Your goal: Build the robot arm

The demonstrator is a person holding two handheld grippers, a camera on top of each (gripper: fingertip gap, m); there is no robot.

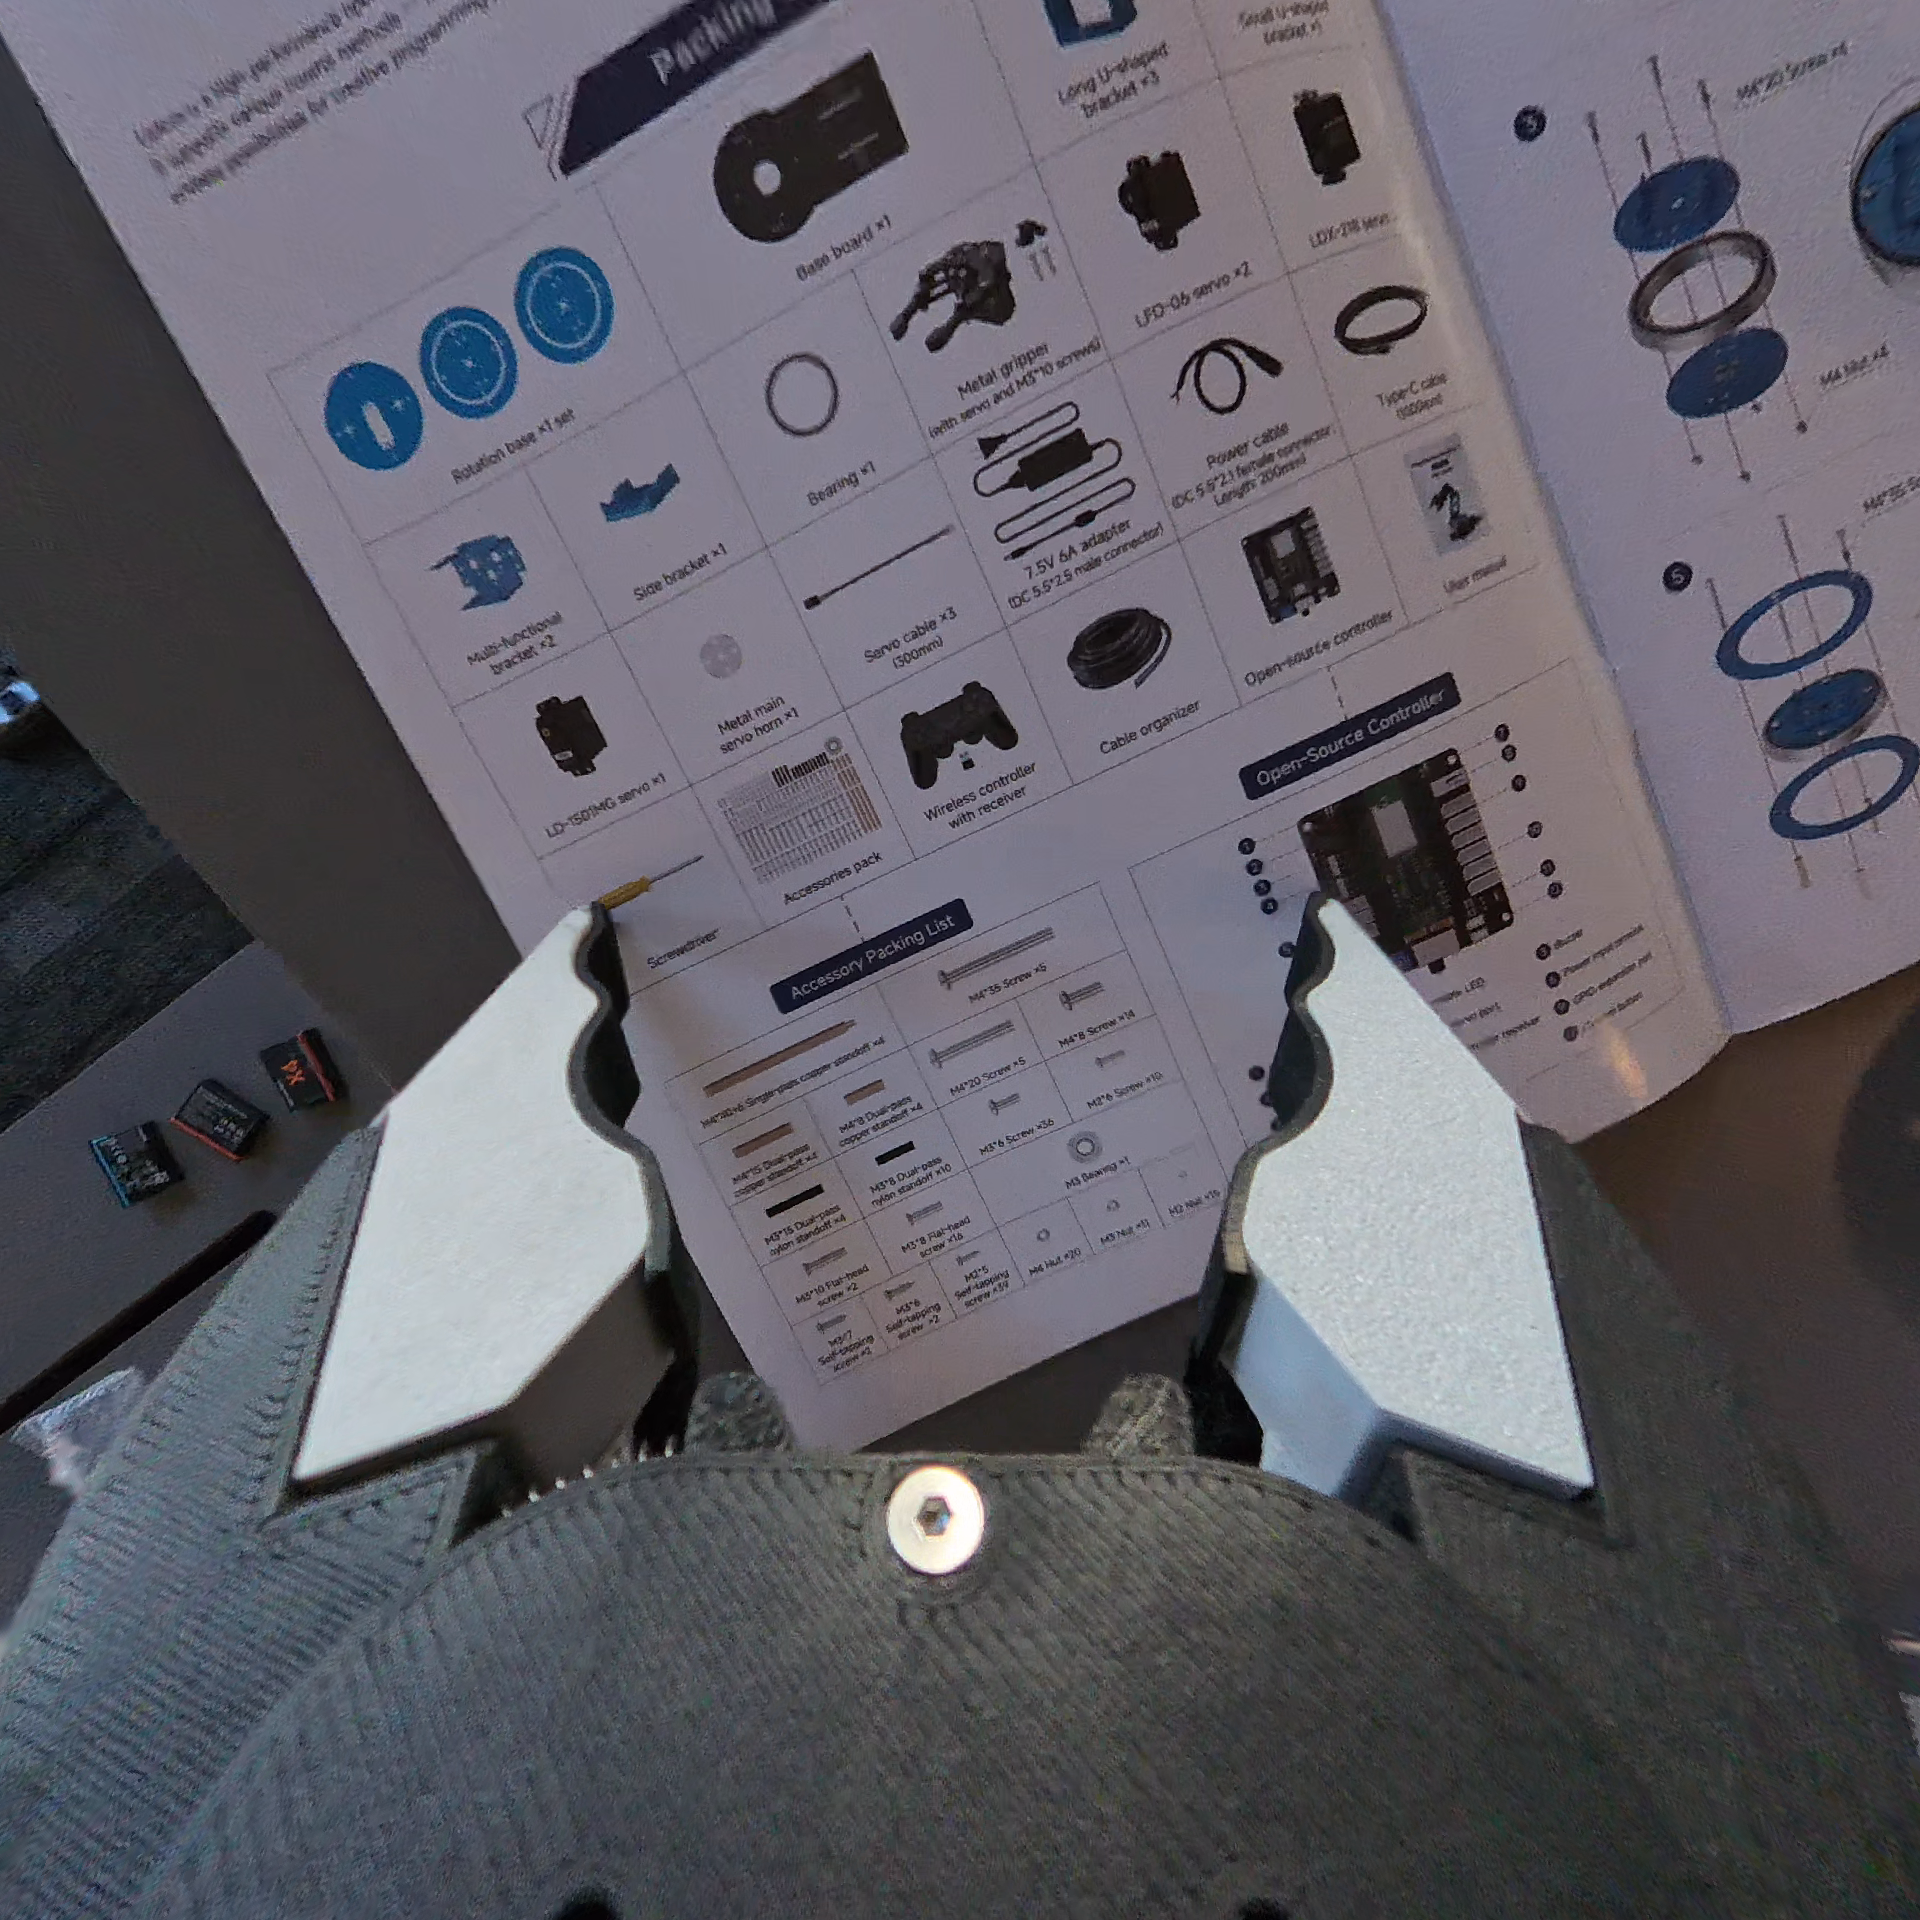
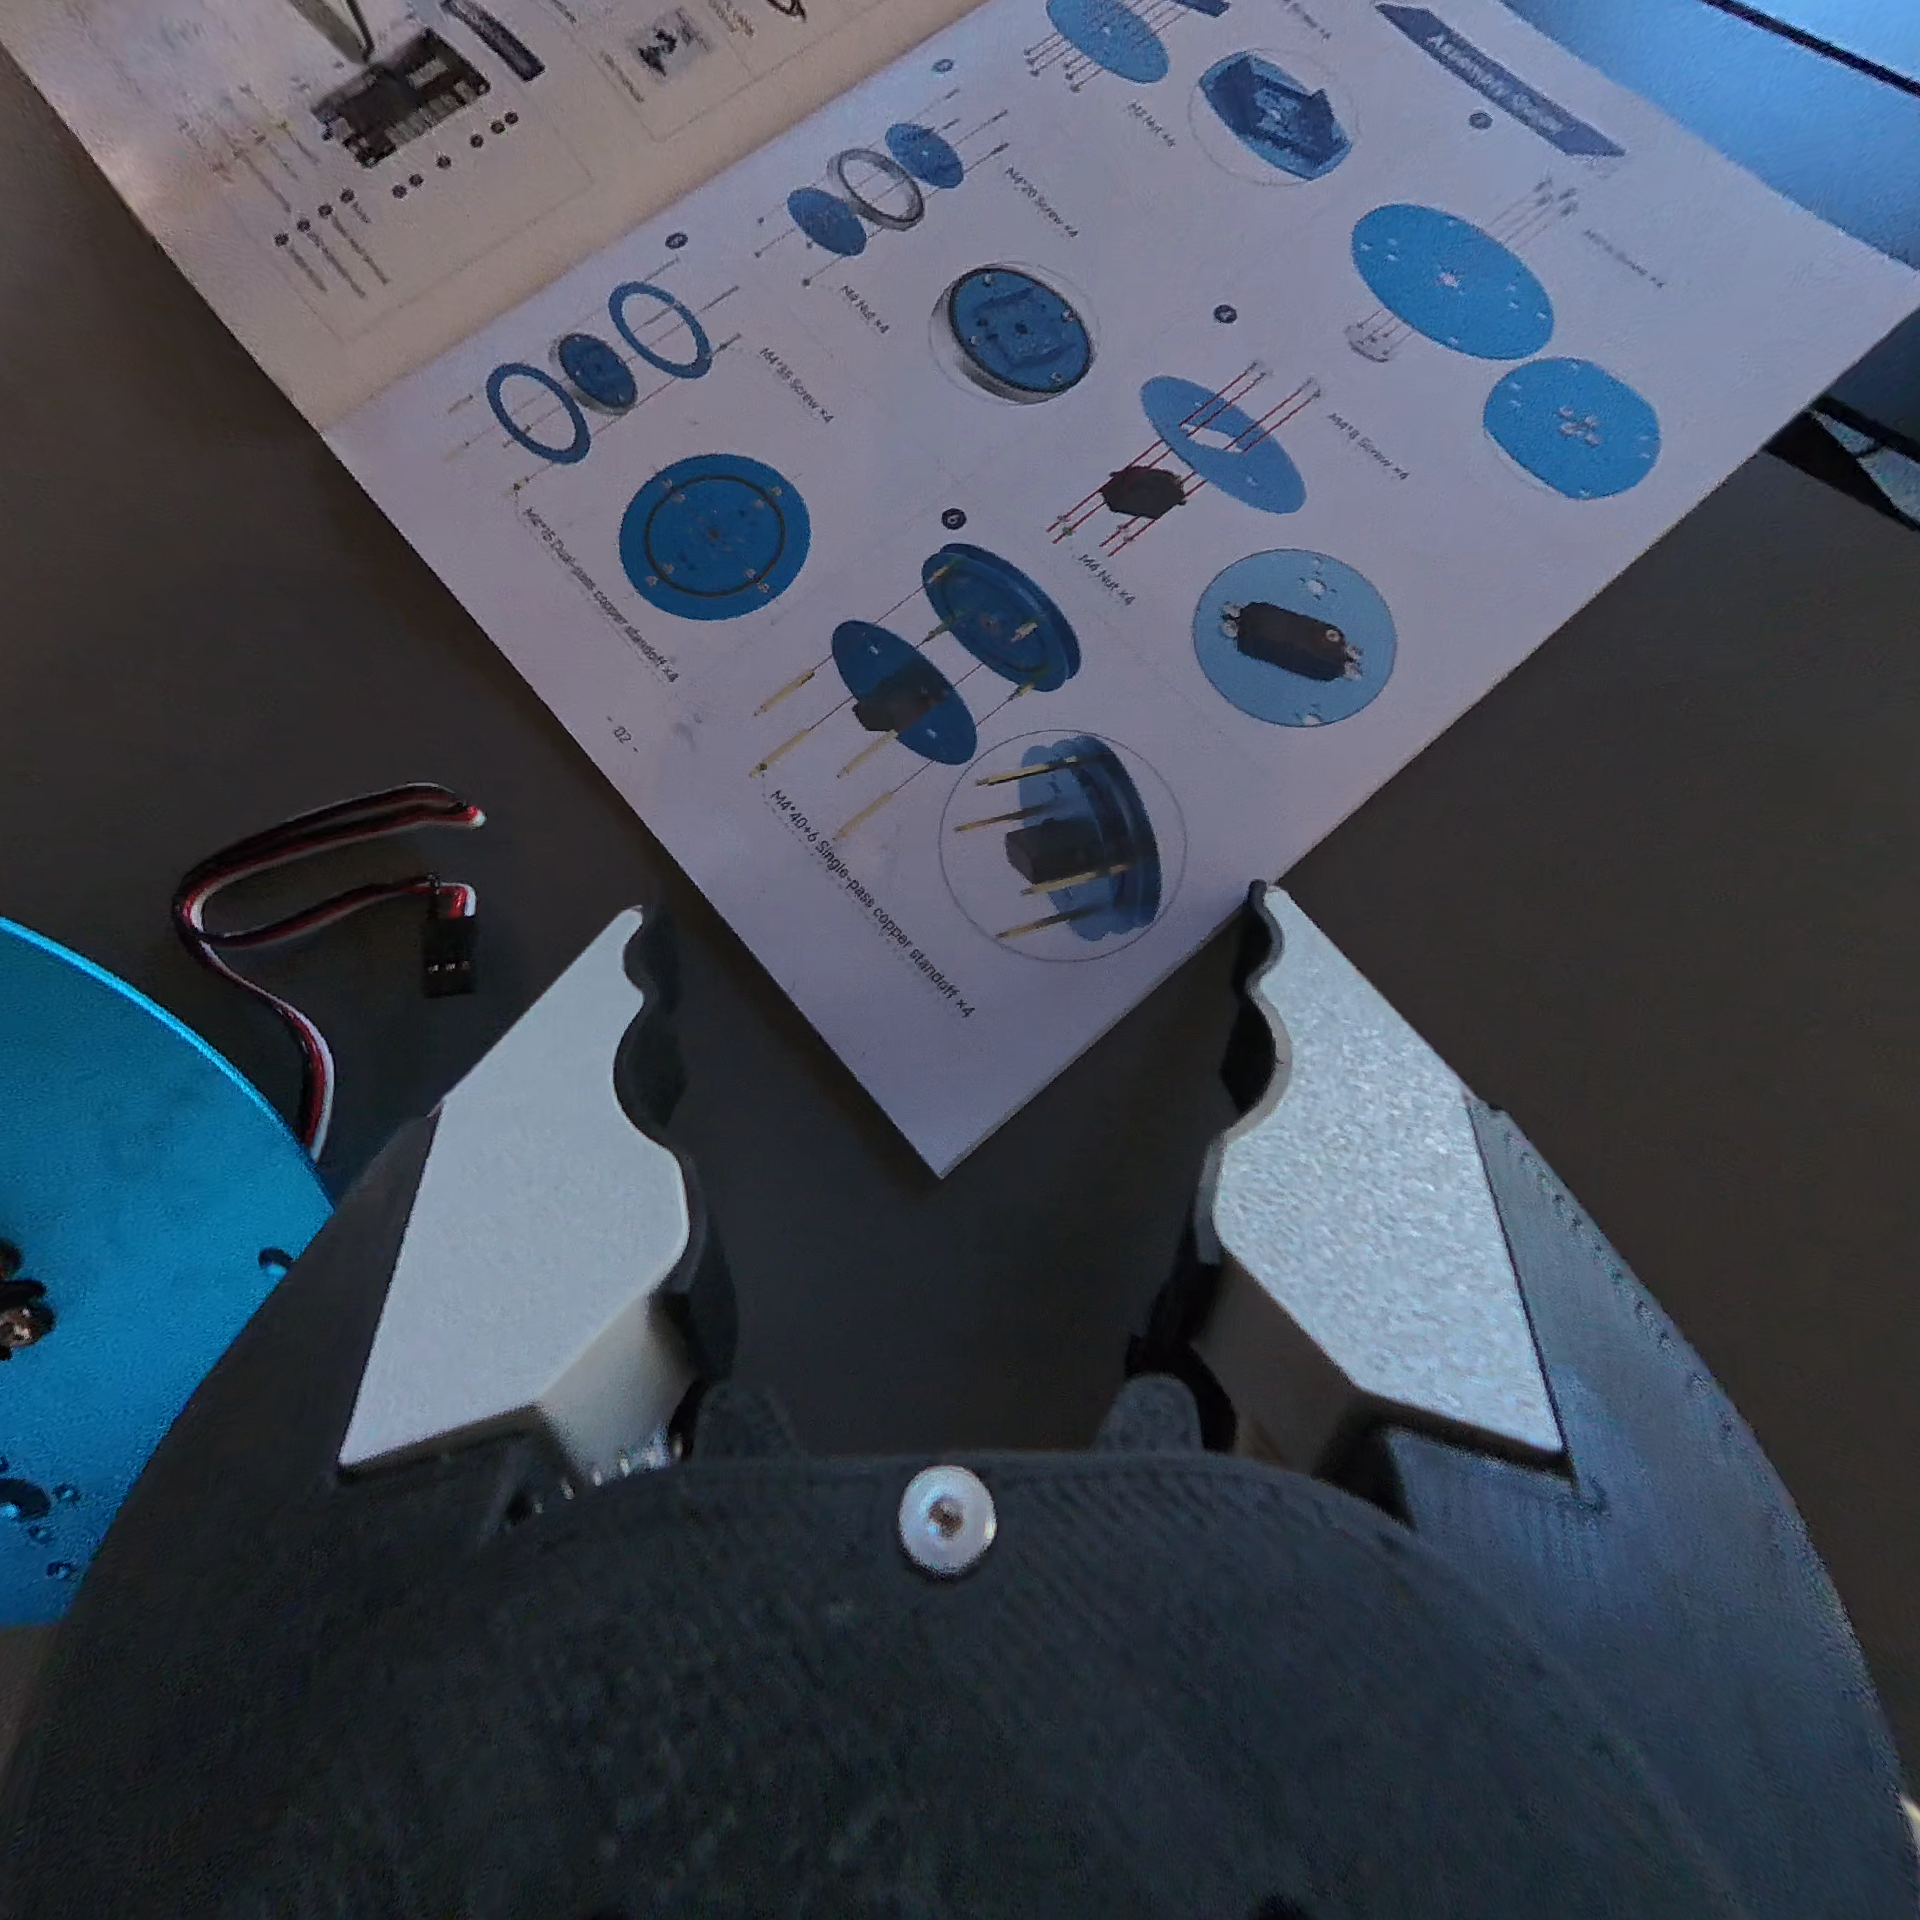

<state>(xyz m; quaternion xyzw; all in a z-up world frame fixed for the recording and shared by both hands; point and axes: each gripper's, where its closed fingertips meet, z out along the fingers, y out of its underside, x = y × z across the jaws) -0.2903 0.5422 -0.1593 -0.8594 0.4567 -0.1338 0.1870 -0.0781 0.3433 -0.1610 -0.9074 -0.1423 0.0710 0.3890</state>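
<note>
An open white printed booklet [image 1: 935, 540] with pictures of parts lies flat on the dark table [image 1: 260, 727]. My left gripper [image 1: 961, 914] is open and empty, its fingertips over the booklet's lower left page. The same booklet shows in the right wrist view [image 2: 935, 468], its right page with blue disc diagrams. My right gripper [image 2: 945, 914] is open and empty, just above the near corner of that page. A blue round metal plate [image 2: 114, 1247] lies close to the left of my right gripper, with a red, white and black servo cable [image 2: 312, 894] beside it.
Three small dark blocks [image 1: 218, 1117] lie on the table at the left in the left wrist view. A clear plastic bag [image 1: 73, 1423] shows at the left edge. The table's far edge [image 2: 1849, 73] runs along the top right in the right wrist view. Measured from the fingertips, the blue round metal plate [image 2: 114, 1247] is 8 cm or so from the right gripper and 25 cm from the left.
</note>
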